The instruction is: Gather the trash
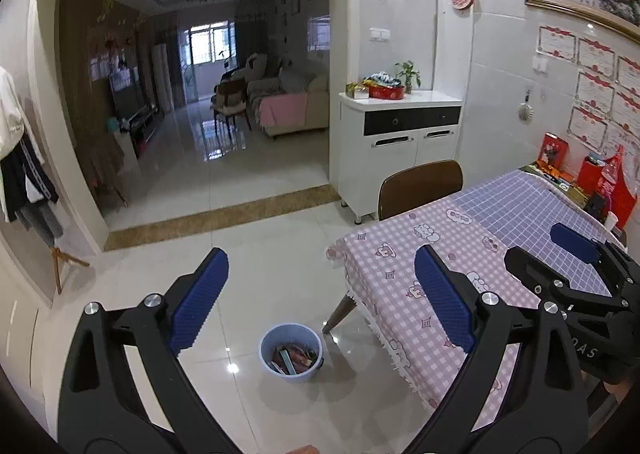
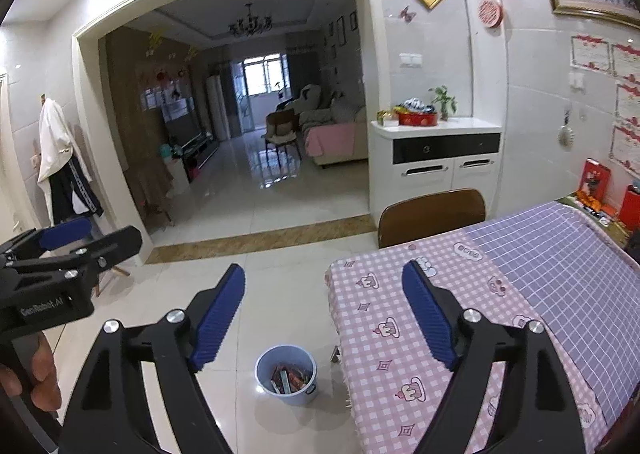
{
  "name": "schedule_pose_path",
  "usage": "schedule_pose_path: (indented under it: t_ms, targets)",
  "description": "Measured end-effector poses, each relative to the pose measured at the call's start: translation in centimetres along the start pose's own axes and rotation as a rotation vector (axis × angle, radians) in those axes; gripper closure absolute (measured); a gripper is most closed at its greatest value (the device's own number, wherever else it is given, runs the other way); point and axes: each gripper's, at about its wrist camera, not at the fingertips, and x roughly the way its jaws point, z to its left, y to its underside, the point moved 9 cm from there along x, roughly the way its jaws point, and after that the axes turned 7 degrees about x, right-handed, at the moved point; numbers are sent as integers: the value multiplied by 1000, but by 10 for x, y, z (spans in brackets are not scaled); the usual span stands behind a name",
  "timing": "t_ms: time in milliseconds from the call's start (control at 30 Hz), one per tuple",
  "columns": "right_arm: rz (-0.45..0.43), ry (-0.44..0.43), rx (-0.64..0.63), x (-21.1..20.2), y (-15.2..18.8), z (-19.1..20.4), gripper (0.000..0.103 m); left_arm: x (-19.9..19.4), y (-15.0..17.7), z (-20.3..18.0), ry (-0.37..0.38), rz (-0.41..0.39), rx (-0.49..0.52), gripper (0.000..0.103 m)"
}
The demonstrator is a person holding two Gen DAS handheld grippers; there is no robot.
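A light blue bin (image 1: 291, 352) stands on the white tile floor beside the table's corner, with several pieces of packaging trash (image 1: 294, 359) inside. It also shows in the right wrist view (image 2: 286, 373). My left gripper (image 1: 320, 294) is open and empty, held high above the bin. My right gripper (image 2: 323, 316) is open and empty, also above the bin and the table edge. The right gripper appears at the right in the left wrist view (image 1: 576, 254); the left gripper appears at the left in the right wrist view (image 2: 68, 242).
A table with pink and purple checked cloths (image 1: 460, 262) stands to the right, a brown chair (image 1: 420, 184) behind it. Red boxes and clutter (image 1: 592, 174) sit at its far end. A white cabinet (image 1: 400, 142) stands by the wall. A coat rack (image 2: 60, 158) is at the left.
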Motion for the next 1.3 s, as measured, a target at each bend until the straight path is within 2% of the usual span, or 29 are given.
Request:
schedule_pose_path:
  t_ms: [300, 500, 667, 1300]
  targets:
    - [-62, 36, 2, -30, -8, 25, 21, -38, -7, 21, 13, -68, 11, 9]
    - [-90, 43, -8, -43, -12, 41, 16, -55, -4, 33, 25, -88, 8, 9]
    - [-93, 43, -20, -50, -11, 53, 16, -60, -3, 38, 29, -104, 5, 9]
    - [-107, 50, -14, -49, -12, 46, 15, -59, -12, 33, 57, -130, 22, 9]
